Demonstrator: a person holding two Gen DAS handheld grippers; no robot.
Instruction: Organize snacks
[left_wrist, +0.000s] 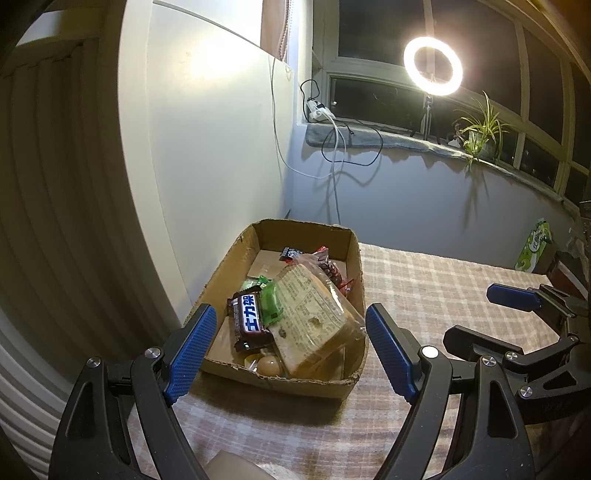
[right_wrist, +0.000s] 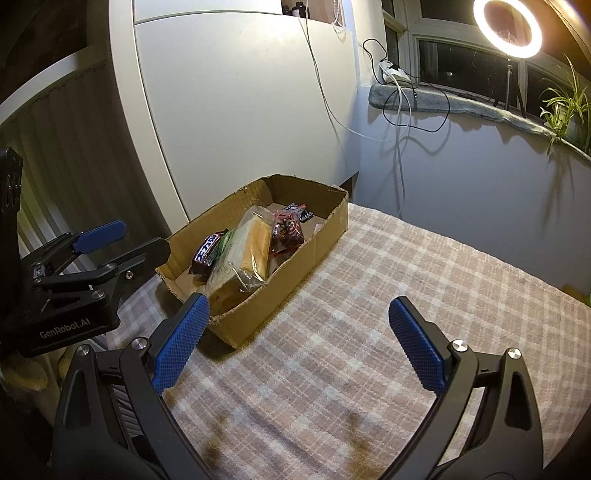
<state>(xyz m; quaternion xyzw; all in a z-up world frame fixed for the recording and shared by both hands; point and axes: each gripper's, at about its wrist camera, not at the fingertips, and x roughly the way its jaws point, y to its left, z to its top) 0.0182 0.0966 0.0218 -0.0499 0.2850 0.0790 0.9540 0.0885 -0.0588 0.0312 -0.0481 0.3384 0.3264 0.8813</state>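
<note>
two empty hand-held grippers hovering by a snack box

left hand-held gripper (left_wrist: 291, 343) and right hand-held gripper (right_wrist: 297, 338) are gaping empty; snacks (left_wrist: 295, 314) are sitting gathered in the cardboard box (left_wrist: 354, 266) on the checked surface (right_wrist: 406, 280), probably for tidiness.

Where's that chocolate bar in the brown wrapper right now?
In the left wrist view, the chocolate bar lies inside the cardboard box, near its front left, beside the bagged bread.

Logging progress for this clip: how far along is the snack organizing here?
Done: the snacks sit in the cardboard box, among them the bagged bread, the chocolate bar and a green packet. In hand: nothing; the left gripper and right gripper are both open and empty. Left: no loose snacks show on the checked tablecloth, so little seems to remain.
</note>
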